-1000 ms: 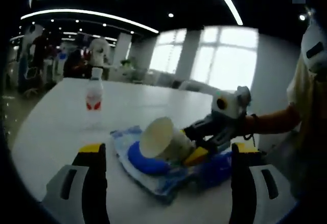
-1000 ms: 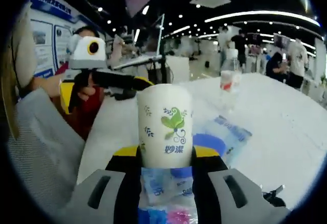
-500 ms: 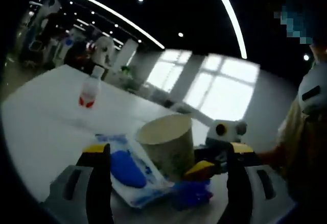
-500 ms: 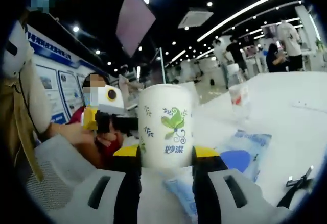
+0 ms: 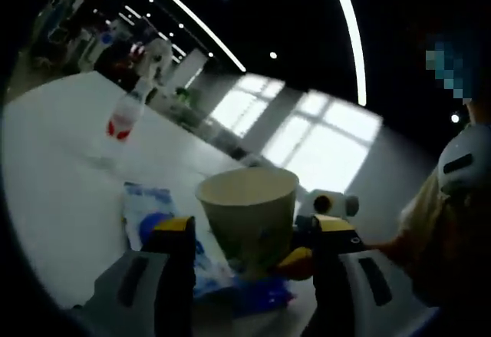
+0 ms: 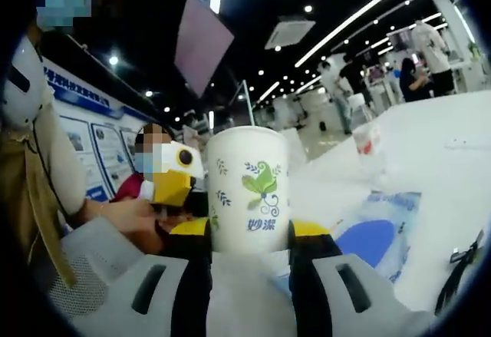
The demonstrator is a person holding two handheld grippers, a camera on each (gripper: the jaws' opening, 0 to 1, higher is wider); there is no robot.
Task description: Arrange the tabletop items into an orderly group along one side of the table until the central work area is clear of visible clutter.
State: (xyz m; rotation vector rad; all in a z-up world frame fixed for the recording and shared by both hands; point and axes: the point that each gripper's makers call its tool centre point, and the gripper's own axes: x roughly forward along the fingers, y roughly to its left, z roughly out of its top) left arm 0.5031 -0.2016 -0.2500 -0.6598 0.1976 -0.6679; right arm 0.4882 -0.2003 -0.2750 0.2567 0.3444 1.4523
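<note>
A white paper cup (image 6: 247, 189) with a green leaf print stands upright between the jaws of my right gripper (image 6: 247, 233), which is shut on it. In the left gripper view the same cup (image 5: 247, 213) shows its open rim, lifted above the table, with the right gripper (image 5: 301, 259) under its right side. My left gripper (image 5: 253, 231) is open, and the cup sits in line with the gap between its jaws. The left gripper (image 6: 173, 183) hangs just left of the cup. A blue and white packet (image 5: 146, 213) lies flat on the white table (image 5: 61, 191).
A clear bottle with a red label (image 5: 123, 116) stands farther out on the table, seen too as the bottle (image 6: 368, 141) in the right gripper view. A small black object (image 6: 462, 266) lies by the packet (image 6: 377, 229). A person's hand (image 6: 126, 214) holds the left gripper. People stand in the background.
Both views have tilted upward. The left gripper's jaws have narrowed and come closer to the cup. The right gripper keeps its hold and the cup stands more upright.
</note>
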